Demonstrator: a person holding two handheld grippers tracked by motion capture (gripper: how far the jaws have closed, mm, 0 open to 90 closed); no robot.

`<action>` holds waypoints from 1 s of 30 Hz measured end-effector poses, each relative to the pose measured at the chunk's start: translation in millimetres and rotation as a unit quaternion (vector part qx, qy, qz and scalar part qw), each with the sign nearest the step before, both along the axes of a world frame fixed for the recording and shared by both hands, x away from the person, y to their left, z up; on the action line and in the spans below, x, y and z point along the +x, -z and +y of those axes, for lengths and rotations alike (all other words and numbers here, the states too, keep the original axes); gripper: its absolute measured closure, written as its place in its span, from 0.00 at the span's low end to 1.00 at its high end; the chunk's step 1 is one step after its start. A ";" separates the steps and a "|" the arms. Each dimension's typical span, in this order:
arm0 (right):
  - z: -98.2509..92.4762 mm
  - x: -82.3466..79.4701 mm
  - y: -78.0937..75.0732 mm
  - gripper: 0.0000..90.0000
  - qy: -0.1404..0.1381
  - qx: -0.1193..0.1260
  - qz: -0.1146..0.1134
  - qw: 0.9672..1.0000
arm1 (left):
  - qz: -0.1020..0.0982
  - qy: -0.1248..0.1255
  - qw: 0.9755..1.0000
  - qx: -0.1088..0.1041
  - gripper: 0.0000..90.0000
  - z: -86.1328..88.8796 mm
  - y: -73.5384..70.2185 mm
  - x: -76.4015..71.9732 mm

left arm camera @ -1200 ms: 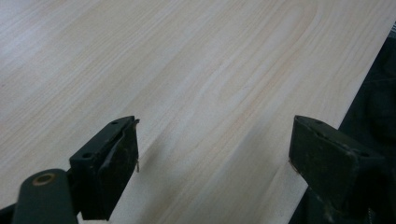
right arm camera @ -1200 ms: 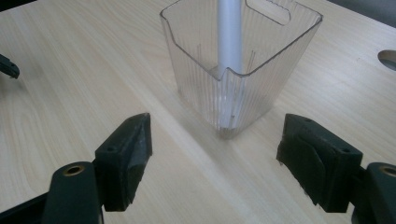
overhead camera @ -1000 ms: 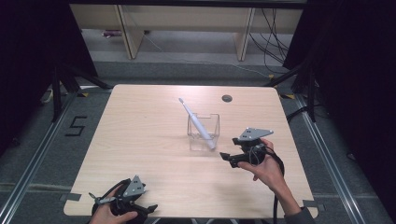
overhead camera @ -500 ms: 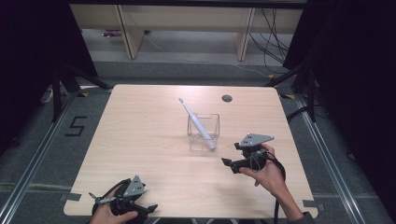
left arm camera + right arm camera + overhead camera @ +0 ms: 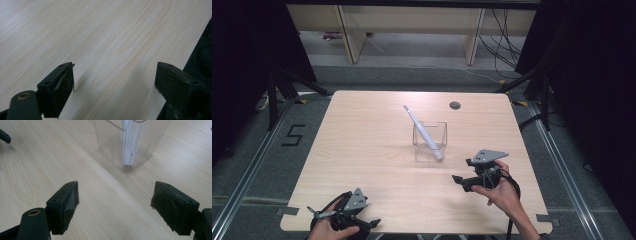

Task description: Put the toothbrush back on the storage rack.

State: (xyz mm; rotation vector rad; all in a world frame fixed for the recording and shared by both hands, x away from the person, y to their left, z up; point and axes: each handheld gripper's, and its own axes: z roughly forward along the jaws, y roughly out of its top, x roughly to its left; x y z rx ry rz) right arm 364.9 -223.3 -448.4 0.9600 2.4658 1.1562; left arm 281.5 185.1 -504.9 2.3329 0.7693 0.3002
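A clear square cup [image 5: 418, 150] stands right of the table's middle, and a white toothbrush [image 5: 422, 131] leans in it with its head up and to the left. To the cup's right and nearer the person, my right gripper [image 5: 462, 170] points left at the cup's base. Its jaws have just been opening and stand open with nothing between them. In the right gripper view the cup [image 5: 112, 142] is ahead of the gripper [image 5: 115, 202], the toothbrush handle [image 5: 127, 147] showing through its wall. My left gripper [image 5: 368, 219] rests open at the near left edge, over bare wood [image 5: 115, 82].
A small dark round hole [image 5: 455, 105] sits near the table's far edge. The table's near edge [image 5: 185, 60] runs just right of the left gripper. Wooden shelving [image 5: 412, 20] and cables stand beyond the table, and a taped "5" [image 5: 294, 135] marks the floor at left.
The right hand has drawn its gripper back from the cup toward the person and a little lower. The left gripper and the cup with the toothbrush have stayed put.
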 end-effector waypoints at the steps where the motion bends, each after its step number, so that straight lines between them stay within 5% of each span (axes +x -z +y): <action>1: -2.0 -0.1 0.6 0.24 -0.002 -0.003 -0.001 1.000 | 0.000 0.000 1.000 0.000 0.17 0.0 0.0 0.1; 2: -2.2 -3.4 0.7 0.24 0.010 0.001 0.010 1.000 | 0.000 0.000 1.000 0.000 0.17 0.0 0.1 0.1; 3: -4.9 -1.3 2.2 0.24 0.000 -0.005 -0.011 1.000 | 0.000 -0.001 1.000 0.000 0.17 0.0 0.3 0.2; 17: -12.4 -13.9 15.0 0.25 0.016 0.004 0.015 1.000 | 0.003 0.002 1.000 0.001 0.17 0.6 -0.8 0.5; 18: -14.5 -12.6 16.1 0.25 0.007 -0.001 -0.001 1.000 | 0.002 0.001 1.000 0.001 0.17 0.4 -0.7 0.5; 20: -14.9 -16.9 17.4 0.25 0.018 0.004 0.017 1.000 | 0.002 0.001 1.000 0.001 0.17 0.6 -0.8 0.7; 22: -17.7 -16.9 19.6 0.25 0.012 -0.001 0.006 1.000 | 0.003 0.002 1.000 0.002 0.17 0.6 -0.9 0.6; 24: -18.4 -21.2 21.0 0.24 0.022 0.005 0.028 0.999 | 0.002 0.001 1.000 0.001 0.17 0.5 -0.8 0.5; 30: -23.6 -24.8 27.3 0.23 0.017 0.001 0.022 1.000 | 0.001 0.001 1.000 0.000 0.17 0.4 -0.8 0.3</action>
